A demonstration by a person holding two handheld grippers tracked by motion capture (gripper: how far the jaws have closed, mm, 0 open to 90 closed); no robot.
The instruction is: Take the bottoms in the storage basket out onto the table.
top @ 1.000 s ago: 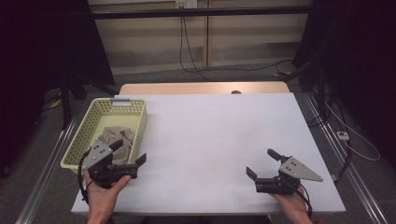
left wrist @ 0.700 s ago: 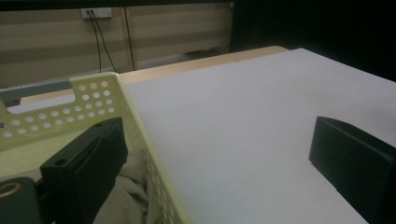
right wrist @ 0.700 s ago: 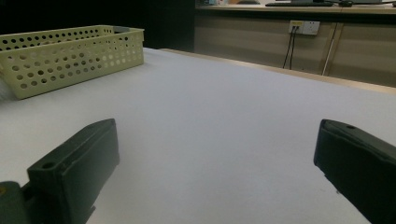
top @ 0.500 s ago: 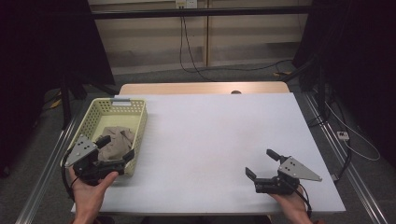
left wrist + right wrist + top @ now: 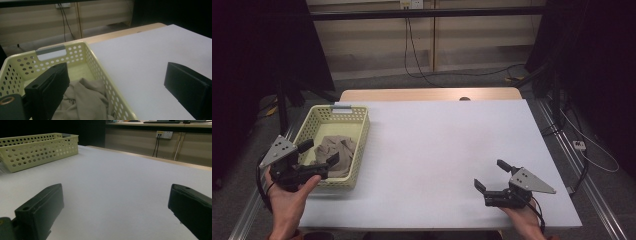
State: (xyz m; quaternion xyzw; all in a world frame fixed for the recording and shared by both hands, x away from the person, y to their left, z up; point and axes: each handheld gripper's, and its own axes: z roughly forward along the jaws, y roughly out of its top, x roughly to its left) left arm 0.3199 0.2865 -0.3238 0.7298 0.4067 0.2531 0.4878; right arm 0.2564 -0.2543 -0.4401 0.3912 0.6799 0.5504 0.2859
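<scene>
A pale yellow perforated basket point(image 5: 357, 148) stands at the table's left side, with a crumpled beige cloth point(image 5: 335, 153) lying in it. My left gripper point(image 5: 319, 154) hovers at the basket's near left corner, open, its jaws wide apart above the cloth and the near rim. The left gripper view looks over the cloth point(image 5: 86, 100) and the basket's wall point(image 5: 101, 72) between its two jaws. My right gripper point(image 5: 494, 176) rests low near the table's front right, open, nothing between its jaws. Far off in the right gripper view stands the basket point(image 5: 37, 148).
The white tabletop point(image 5: 447, 145) stretches wide between the two grippers. A wooden strip point(image 5: 427, 94) runs along the far edge. Metal rails point(image 5: 584, 175) flank the table, and cables point(image 5: 422, 65) hang at the back wall.
My left gripper has swung left from the table in front of the basket to the basket's near left corner. The right gripper has stayed in place.
</scene>
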